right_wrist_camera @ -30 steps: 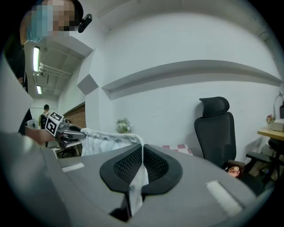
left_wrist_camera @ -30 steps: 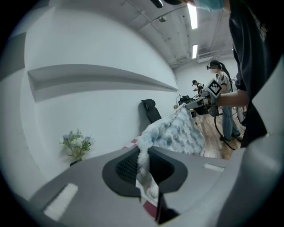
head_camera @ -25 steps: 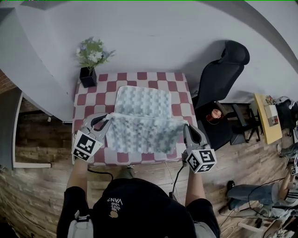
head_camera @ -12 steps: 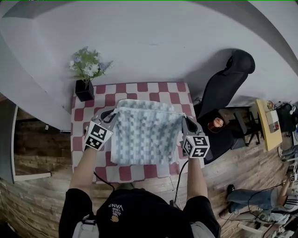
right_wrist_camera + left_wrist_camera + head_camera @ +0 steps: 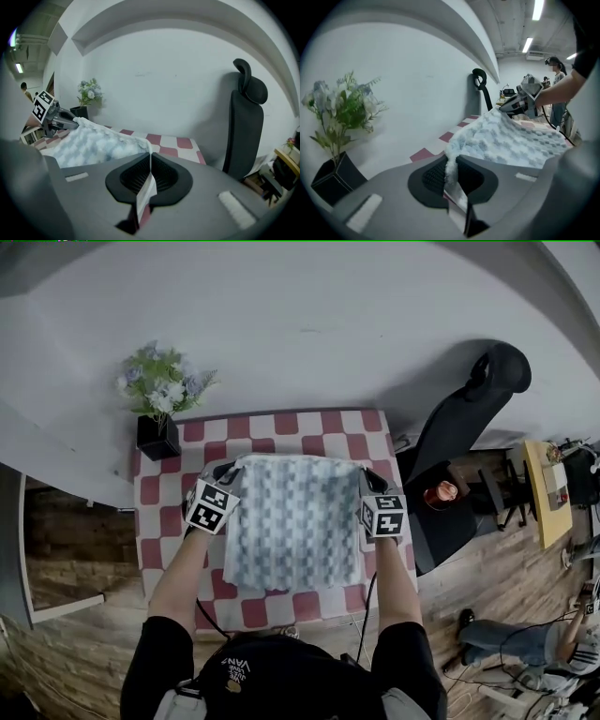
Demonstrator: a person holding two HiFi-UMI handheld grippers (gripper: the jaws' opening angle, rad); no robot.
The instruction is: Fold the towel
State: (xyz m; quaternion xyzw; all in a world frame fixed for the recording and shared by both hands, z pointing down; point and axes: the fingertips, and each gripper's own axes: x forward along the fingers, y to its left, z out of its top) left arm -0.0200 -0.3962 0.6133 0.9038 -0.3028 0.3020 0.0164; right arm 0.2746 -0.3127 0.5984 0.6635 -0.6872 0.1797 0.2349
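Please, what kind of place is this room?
Probably an office or lab workroom: a black office chair beside the checked table, a yellow desk at the right, and strip lights on the ceiling.

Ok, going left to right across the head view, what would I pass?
potted flowers → left gripper → towel → right gripper → black office chair → yellow table
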